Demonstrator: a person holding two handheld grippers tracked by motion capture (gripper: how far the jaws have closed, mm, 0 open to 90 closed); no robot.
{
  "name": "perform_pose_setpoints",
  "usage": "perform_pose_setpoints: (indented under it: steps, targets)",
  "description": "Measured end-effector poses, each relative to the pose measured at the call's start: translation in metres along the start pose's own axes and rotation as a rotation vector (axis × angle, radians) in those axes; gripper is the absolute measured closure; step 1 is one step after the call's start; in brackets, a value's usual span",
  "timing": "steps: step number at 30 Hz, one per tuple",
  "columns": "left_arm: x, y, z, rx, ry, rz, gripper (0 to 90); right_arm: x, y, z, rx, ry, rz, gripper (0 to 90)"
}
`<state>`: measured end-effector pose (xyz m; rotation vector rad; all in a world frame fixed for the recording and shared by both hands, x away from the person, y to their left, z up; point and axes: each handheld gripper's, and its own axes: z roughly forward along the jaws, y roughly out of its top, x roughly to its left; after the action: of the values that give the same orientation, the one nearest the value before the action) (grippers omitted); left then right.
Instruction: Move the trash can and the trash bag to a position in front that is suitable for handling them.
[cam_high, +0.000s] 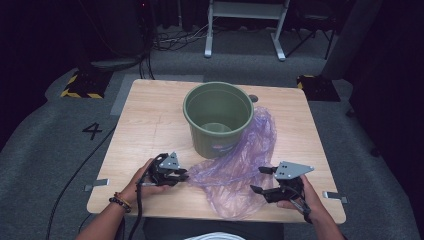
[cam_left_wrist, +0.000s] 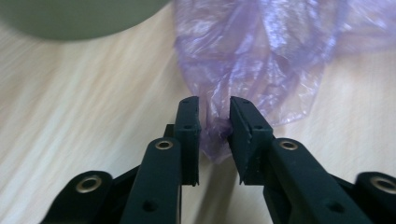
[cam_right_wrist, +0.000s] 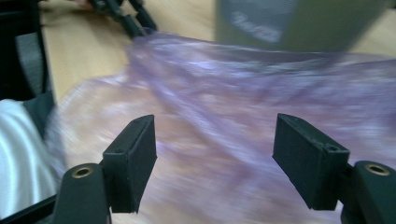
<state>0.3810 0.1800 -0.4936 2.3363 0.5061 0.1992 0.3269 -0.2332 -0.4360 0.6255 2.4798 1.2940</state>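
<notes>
Left tongs (cam_left_wrist: 215, 116) pinch the purple plastic bag (cam_left_wrist: 261, 60) corner over the table (cam_left_wrist: 84, 116)

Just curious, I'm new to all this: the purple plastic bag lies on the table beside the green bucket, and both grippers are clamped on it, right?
Not quite. The left gripper is closed on a corner of the purple plastic bag beside the green bucket, but the right gripper is wide open, with the bag between its jaws and not pinched. The right gripper view shows this.

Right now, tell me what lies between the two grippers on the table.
The crumpled purple plastic bag lies between the left gripper and the right gripper, seen in the high view.
</notes>
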Motion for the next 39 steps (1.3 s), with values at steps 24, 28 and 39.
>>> perform_pose_setpoints:
  steps: [24, 28, 39]
  targets:
    - [0.029, -0.045, -0.031, -0.078, 0.102, -0.111, 61.3, -0.125, -0.044, 0.042, 0.097, -0.403, 0.296, 20.9]
    - [0.028, -0.043, -0.028, -0.063, 0.129, -0.134, 36.4, -0.129, -0.049, 0.046, 0.123, -0.410, 0.303, 20.6]
    - [0.030, -0.050, -0.034, -0.039, 0.167, -0.182, 17.6, -0.131, -0.054, 0.048, 0.114, -0.353, 0.319, 45.1]
